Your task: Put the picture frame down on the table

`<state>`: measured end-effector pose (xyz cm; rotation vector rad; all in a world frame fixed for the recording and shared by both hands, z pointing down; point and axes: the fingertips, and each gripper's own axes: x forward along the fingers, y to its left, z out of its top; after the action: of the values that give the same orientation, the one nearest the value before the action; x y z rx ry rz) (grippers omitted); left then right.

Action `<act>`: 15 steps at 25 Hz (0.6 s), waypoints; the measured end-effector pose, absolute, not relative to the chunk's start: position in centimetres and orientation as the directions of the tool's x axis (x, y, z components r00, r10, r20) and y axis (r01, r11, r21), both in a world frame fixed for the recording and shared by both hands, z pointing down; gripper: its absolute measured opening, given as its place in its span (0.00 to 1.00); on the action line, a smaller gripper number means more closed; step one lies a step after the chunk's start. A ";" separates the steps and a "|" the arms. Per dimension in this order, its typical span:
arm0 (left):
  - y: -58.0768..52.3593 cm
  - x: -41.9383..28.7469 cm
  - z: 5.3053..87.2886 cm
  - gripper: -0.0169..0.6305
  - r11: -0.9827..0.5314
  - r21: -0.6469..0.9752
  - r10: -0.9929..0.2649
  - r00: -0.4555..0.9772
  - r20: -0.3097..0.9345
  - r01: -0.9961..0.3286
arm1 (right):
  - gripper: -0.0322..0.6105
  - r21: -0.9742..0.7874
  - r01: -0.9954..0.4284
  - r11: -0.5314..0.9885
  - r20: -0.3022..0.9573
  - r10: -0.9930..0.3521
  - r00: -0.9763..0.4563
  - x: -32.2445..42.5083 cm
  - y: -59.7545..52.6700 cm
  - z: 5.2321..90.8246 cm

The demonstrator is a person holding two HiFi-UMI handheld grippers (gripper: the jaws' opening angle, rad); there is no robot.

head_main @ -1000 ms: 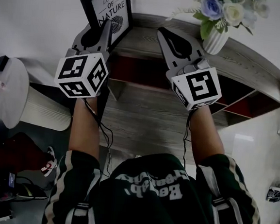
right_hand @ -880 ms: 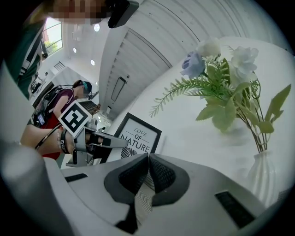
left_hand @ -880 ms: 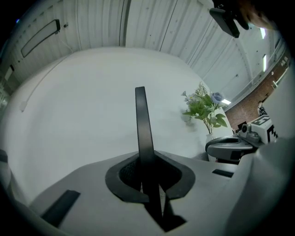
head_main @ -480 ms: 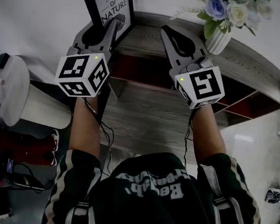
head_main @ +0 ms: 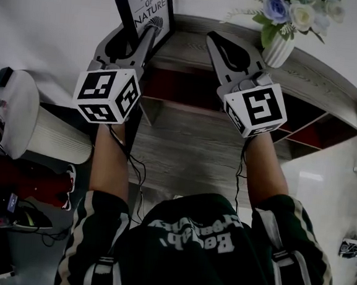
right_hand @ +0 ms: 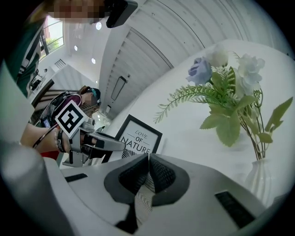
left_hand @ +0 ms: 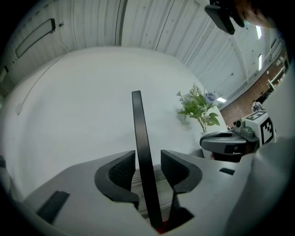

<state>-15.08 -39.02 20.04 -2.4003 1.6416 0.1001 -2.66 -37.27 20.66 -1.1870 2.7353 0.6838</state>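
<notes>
left gripper [left_hand: 148, 167] jaws were apart, straddling the upright picture frame [left_hand: 138, 129] edge at the table's [head_main: 321, 74] left end. right gripper [right_hand: 148, 167] was closed, empty.

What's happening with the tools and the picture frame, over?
Left tool open, picture frame upright between its jaws, ungripped. Right tool shut, empty. Flower vase off to the right, not in the way.

We wear a dark green jacket [head_main: 181, 251] with cream-striped sleeves [head_main: 73, 247] and cream chest lettering. Our left gripper [head_main: 150, 31] and right gripper [head_main: 212, 39] are grey with black ribbed pads [left_hand: 120, 169]. Each carries a white cube [head_main: 107, 95] of black square markers. Thin black cables [head_main: 135, 172] run beside our forearms.
</notes>
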 end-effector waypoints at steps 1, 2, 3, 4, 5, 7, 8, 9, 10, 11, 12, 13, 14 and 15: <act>-38.9 -15.2 20.1 0.31 -0.346 -0.152 -0.910 0.370 -0.185 -0.926 | 0.11 0.369 -0.711 0.599 -0.247 -0.674 -0.696 -2.8 -37.1 20.6; -38.7 -15.2 20.1 0.32 -0.347 -0.152 -0.910 0.371 -0.184 -0.926 | 0.11 0.370 -0.711 0.599 -0.248 -0.674 -0.696 -2.9 -36.9 20.5; -38.4 -15.3 20.2 0.32 -0.348 -0.152 -0.910 0.372 -0.183 -0.925 | 0.11 0.371 -0.711 0.598 -0.249 -0.673 -0.696 -3.0 -36.6 20.4; -38.2 -15.4 20.2 0.32 -0.347 -0.154 -0.910 0.372 -0.181 -0.925 | 0.11 0.372 -0.711 0.597 -0.249 -0.674 -0.696 -3.0 -36.4 20.4; -38.1 -15.5 20.3 0.33 -0.347 -0.156 -0.911 0.372 -0.178 -0.925 | 0.11 0.373 -0.712 0.596 -0.249 -0.674 -0.695 -3.1 -36.2 20.3; -37.7 -15.8 20.3 0.34 -0.345 -0.159 -0.913 0.370 -0.173 -0.925 | 0.11 0.376 -0.711 0.594 -0.249 -0.675 -0.695 -3.3 -35.7 20.2; -37.5 -16.0 20.3 0.34 -0.342 -0.160 -0.914 0.368 -0.172 -0.926 | 0.11 0.378 -0.711 0.593 -0.249 -0.675 -0.695 -3.4 -35.5 20.2; -37.2 -16.2 20.3 0.34 -0.339 -0.163 -0.915 0.365 -0.172 -0.927 | 0.11 0.379 -0.712 0.591 -0.251 -0.675 -0.694 -3.6 -35.3 20.1; -36.9 -16.4 20.3 0.34 -0.336 -0.164 -0.916 0.362 -0.173 -0.928 | 0.11 0.379 -0.713 0.590 -0.252 -0.676 -0.693 -3.6 -35.1 20.1; -36.6 -16.5 20.3 0.34 -0.334 -0.165 -0.917 0.360 -0.172 -0.928 | 0.11 0.378 -0.715 0.588 -0.253 -0.677 -0.691 -3.7 -34.8 20.0; -36.3 -16.7 20.3 0.35 -0.335 -0.163 -0.917 0.361 -0.172 -0.928 | 0.11 0.377 -0.717 0.587 -0.254 -0.678 -0.689 -3.7 -34.5 19.9; -35.9 -16.9 20.3 0.35 -0.337 -0.161 -0.916 0.362 -0.172 -0.928 | 0.11 0.376 -0.718 0.585 -0.255 -0.680 -0.688 -3.8 -34.2 19.9; -35.4 -17.1 20.3 0.36 -0.338 -0.160 -0.915 0.363 -0.173 -0.927 | 0.11 0.376 -0.720 0.584 -0.255 -0.682 -0.686 -3.9 -33.9 19.8; -35.0 -17.3 20.2 0.36 -0.339 -0.160 -0.915 0.365 -0.175 -0.927 | 0.11 0.376 -0.721 0.582 -0.255 -0.683 -0.684 -4.0 -33.7 19.8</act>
<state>-17.26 -35.00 20.23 -2.3951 1.6485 0.0785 -3.98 -33.66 19.82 -1.2104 2.7198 0.7036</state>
